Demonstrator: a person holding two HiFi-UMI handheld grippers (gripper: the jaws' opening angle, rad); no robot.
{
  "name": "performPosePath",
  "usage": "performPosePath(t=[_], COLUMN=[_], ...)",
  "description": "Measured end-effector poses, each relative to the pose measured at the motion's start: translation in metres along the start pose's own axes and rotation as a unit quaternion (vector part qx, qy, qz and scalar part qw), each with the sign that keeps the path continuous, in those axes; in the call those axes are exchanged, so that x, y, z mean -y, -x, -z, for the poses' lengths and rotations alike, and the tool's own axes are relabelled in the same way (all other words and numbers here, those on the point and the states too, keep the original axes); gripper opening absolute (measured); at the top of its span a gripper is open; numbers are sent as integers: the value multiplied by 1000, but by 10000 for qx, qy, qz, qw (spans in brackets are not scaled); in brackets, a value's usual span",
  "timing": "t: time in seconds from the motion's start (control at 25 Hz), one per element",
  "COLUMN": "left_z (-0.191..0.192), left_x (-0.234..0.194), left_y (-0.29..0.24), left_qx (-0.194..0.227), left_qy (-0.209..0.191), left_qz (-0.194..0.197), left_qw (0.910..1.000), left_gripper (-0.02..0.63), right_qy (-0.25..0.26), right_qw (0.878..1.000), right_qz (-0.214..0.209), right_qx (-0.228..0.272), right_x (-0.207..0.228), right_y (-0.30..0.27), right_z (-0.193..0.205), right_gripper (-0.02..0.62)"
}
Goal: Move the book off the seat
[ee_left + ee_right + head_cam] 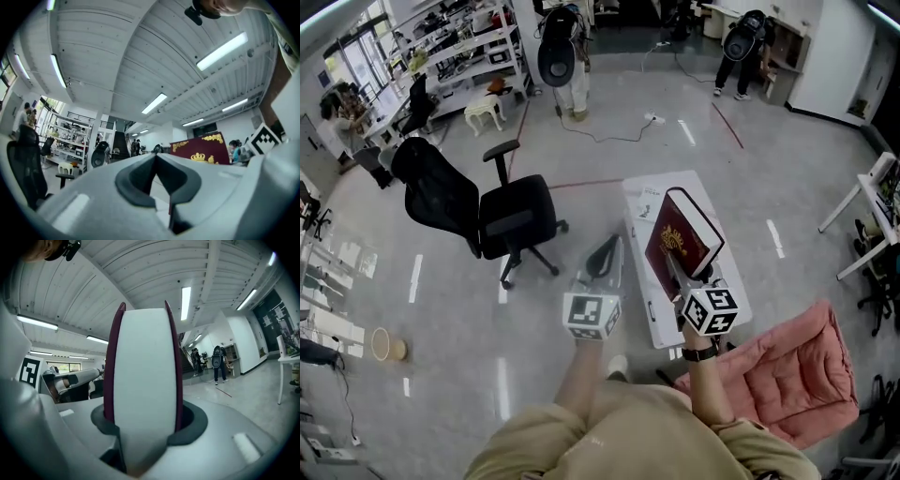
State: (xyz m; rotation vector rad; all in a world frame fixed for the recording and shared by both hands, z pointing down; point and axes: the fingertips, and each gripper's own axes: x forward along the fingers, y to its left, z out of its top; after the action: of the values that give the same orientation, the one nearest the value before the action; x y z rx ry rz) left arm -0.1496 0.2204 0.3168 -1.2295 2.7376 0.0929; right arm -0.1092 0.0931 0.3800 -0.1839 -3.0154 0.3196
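While our right gripper (673,262) is clamping the book (684,230) over the bench (666,328), our left gripper (606,248) is hovering empty. Its jaws are touching.

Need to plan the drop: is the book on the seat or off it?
Off. The right tool clamps the maroon book in the air, clear of the pink seat.

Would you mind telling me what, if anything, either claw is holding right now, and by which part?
The right claw holds the maroon book, clamped across both covers at a page edge; the left claw holds nothing.
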Motion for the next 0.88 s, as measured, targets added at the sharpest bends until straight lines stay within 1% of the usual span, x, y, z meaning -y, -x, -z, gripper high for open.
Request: performPosePath(t=[0.08, 0.12, 0.2, 0.28, 0.36, 0.4, 0.6, 0.68, 0.88], left_z=[-2, 0, 5, 10, 15, 18, 29, 30, 36], left_x=[-35, -51, -76, -94, -107, -112, -130, -138, -158], left_y=[-3, -4, -2, -1, -4, -6, -28, -40, -94], left_qx=[14, 3, 26, 75, 32, -10, -121, -140, -198], left_qy=[-43, 21, 307, 567, 660, 687, 791, 784, 645], left_qz=[-152, -225, -338, -399, -430, -441, -520, -572, -730], left_qw=[9999, 9997, 9990, 9976, 9969, 9967, 9954, 9952, 9950], left_gripper=[3, 3, 3, 3, 3, 3, 3, 3, 3], right_qy=[9, 28, 136, 428, 769, 849, 649, 582, 435], right_qw=[9999, 9998, 9993, 9981, 9960, 9953, 9964, 9968, 9967], right_qz=[-132, -209, -349, -429, -449, -446, -434, -448, -623], right_qx=[4, -10, -47, -73, -112, -136, -337, -325, -297], right_x=[-15, -23, -41, -58, -70, -72, -56, -47, -10], right_y=[-30, -44, -68, -86, -101, -107, -143, -156, -206], right_z=[1, 2, 4, 2, 0, -1, 0, -3, -17], right_gripper=[215, 215, 215, 215, 216, 216, 215, 216, 215])
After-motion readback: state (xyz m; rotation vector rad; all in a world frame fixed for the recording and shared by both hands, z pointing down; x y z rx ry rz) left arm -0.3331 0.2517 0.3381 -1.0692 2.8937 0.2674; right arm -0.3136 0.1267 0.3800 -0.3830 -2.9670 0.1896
